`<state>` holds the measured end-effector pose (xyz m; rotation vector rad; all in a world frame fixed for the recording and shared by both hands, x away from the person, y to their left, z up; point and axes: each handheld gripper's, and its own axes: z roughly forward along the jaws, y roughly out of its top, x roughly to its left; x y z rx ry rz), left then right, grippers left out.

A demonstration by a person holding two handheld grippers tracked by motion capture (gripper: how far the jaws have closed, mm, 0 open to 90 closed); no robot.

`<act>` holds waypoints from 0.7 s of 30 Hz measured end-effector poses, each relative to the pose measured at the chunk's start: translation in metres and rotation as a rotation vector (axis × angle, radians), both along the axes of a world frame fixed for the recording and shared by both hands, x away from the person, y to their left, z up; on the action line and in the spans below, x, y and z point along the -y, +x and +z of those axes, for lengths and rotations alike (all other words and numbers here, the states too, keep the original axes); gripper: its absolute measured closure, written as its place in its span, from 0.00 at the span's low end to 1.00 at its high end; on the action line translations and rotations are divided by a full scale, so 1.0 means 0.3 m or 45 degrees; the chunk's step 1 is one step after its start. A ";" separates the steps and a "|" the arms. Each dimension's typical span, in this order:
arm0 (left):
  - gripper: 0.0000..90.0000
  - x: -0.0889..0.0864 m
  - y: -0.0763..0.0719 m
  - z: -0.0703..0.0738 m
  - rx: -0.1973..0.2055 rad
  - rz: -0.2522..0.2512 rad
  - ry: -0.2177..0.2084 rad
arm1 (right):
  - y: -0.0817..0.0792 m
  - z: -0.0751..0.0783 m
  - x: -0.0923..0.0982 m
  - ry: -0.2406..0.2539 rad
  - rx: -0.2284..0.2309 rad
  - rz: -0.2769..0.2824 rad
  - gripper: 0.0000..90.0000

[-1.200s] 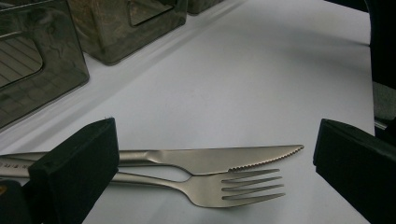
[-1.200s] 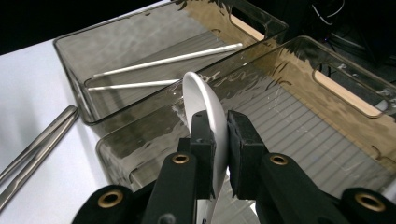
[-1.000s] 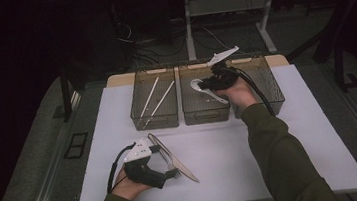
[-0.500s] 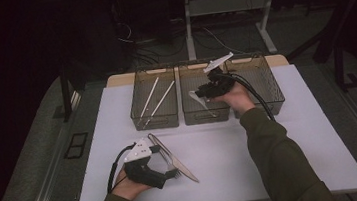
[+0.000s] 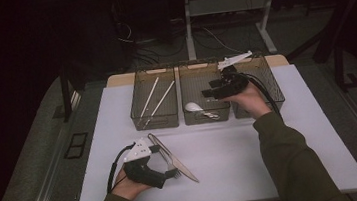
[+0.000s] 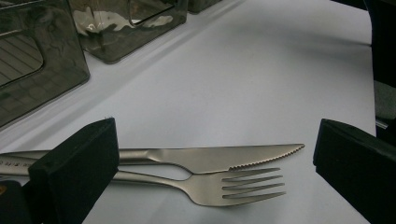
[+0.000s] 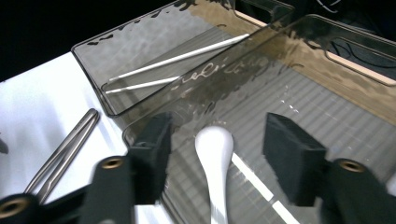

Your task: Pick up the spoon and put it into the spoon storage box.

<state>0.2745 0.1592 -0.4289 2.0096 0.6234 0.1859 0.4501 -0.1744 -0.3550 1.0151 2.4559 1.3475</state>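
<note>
The white spoon point(image 5: 198, 108) lies on the ribbed floor of the middle bin point(image 5: 188, 118), bowl toward the bin's near-left corner, handle running off toward the right. It looks like a light, stiff plastic or ceramic piece, smooth and probably slippery, so the narrow handle would be the safer place to pinch than the rounded bowl. The right gripper point(image 7: 215, 154) hovers over it with its jaws apart; they have just been opening, and the spoon sits below the gap with neither pad touching it. The left bin point(image 5: 156, 120) holds two pale chopsticks point(image 5: 156, 97) lying slantwise. The right bin point(image 5: 271, 88) is mostly hidden behind the hand, so I cannot say what it holds. All three stand in a row along the far edge of the white tabletop point(image 5: 233, 160). Near the front-left corner, a knife point(image 6: 210, 156) and a fork point(image 6: 224, 186) lie side by side, touching, between the spread jaws of the left gripper point(image 6: 215, 172), ungrasped.
</note>
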 end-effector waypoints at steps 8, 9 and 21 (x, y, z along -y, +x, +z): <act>0.00 0.000 -0.001 0.000 -0.004 0.007 -0.003 | -0.091 0.010 0.065 0.008 0.022 0.006 0.38; 0.00 0.001 -0.001 0.000 -0.005 0.007 -0.004 | -0.101 0.008 0.071 0.001 0.022 0.007 0.37; 0.00 0.001 0.000 -0.002 -0.007 0.008 0.000 | -0.249 -0.037 0.148 0.005 0.070 0.001 0.35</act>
